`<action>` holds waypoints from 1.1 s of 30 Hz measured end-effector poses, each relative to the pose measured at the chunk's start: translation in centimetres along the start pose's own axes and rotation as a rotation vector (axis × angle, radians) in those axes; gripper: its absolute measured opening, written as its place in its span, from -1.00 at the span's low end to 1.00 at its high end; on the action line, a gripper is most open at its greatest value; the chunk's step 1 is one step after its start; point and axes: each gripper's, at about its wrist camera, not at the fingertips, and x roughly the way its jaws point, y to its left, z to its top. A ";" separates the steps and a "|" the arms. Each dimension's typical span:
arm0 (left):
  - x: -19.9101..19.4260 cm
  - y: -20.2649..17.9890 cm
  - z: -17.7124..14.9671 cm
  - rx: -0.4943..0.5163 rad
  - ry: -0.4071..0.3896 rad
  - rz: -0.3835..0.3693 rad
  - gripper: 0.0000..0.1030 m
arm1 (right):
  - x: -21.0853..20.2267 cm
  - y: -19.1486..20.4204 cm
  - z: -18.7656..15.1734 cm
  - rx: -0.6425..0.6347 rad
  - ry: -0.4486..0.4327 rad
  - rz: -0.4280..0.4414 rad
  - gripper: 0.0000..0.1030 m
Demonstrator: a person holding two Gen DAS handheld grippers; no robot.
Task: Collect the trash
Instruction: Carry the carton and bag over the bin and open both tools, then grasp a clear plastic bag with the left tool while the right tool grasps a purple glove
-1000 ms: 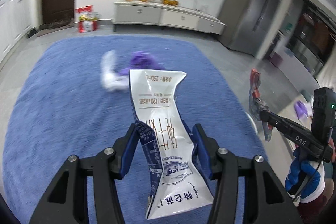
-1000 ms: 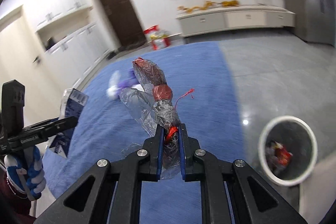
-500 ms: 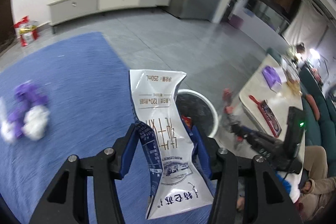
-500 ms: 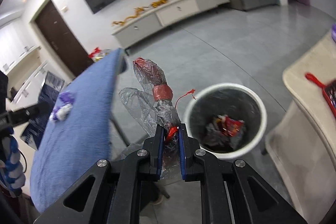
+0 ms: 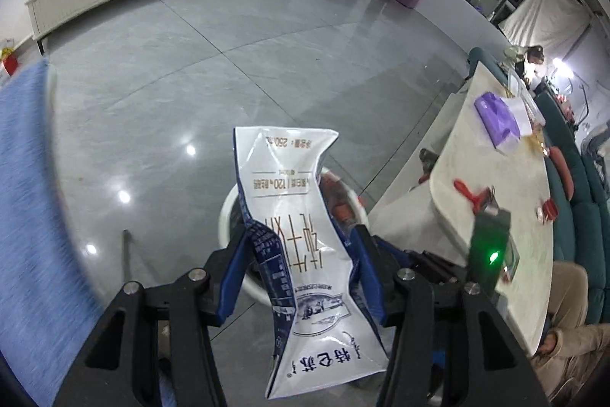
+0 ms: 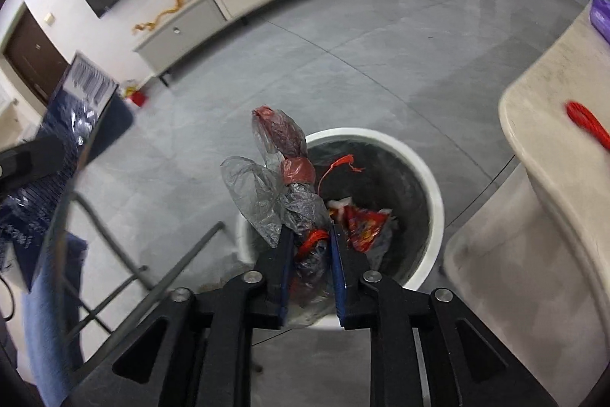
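Both loads are at the bin [image 6: 434,201], neither yet dropped. My left gripper [image 5: 301,277] is partly closed, its jaws pinching the waist of a crumpled carton [image 5: 301,246] at centre frame, directly in front of the white bin rim in the left view. My right gripper [image 6: 310,246] is nearly closed on a knotted plastic bag [image 6: 282,178] with red contents, held over the bin's near rim at centre of the right view. The bin already holds a red wrapper [image 6: 364,226] and other scraps. I judge what remains is release of both items.

Carton print reads upside down: "250mL" and "120"; the large Chinese characters I cannot read reliably. No writing is legible on the bag.
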 end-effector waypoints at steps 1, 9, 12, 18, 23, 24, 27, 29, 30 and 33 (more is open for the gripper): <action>0.6 0.1 0.4 -0.009 -0.002 -0.010 0.01 | 0.7 -0.2 0.4 -0.001 0.008 -0.028 -0.33; 2.5 0.6 1.2 -0.048 -0.018 -0.069 0.15 | 0.0 -0.8 0.2 -0.011 -0.029 -0.086 -0.14; 1.2 0.5 0.6 -0.035 -0.046 -0.066 0.15 | -1.6 0.1 -0.4 -0.015 -0.058 -0.078 -0.14; -4.9 0.7 -2.3 0.009 -0.164 -0.017 0.15 | -5.5 1.3 -0.8 -0.022 -0.129 -0.014 -0.14; -9.8 1.9 -5.4 0.042 -0.211 0.083 0.15 | -10.2 4.1 -1.3 -0.059 -0.207 0.038 -0.14; -10.8 2.4 -6.1 0.044 -0.219 0.118 0.15 | -11.4 5.0 -1.4 -0.074 -0.224 0.051 -0.14; -13.8 4.6 -8.4 0.022 -0.244 0.177 0.15 | -14.1 7.6 -1.5 -0.121 -0.257 0.092 -0.14; -15.8 6.9 -10.1 -0.011 -0.256 0.210 0.15 | -15.3 9.5 -1.6 -0.154 -0.270 0.119 -0.13; -16.7 8.0 -10.8 -0.032 -0.259 0.227 0.15 | -15.9 10.7 -1.7 -0.178 -0.273 0.133 -0.14; -19.7 12.2 -13.3 -0.101 -0.274 0.267 0.15 | -17.0 14.9 -2.2 -0.253 -0.274 0.193 -0.14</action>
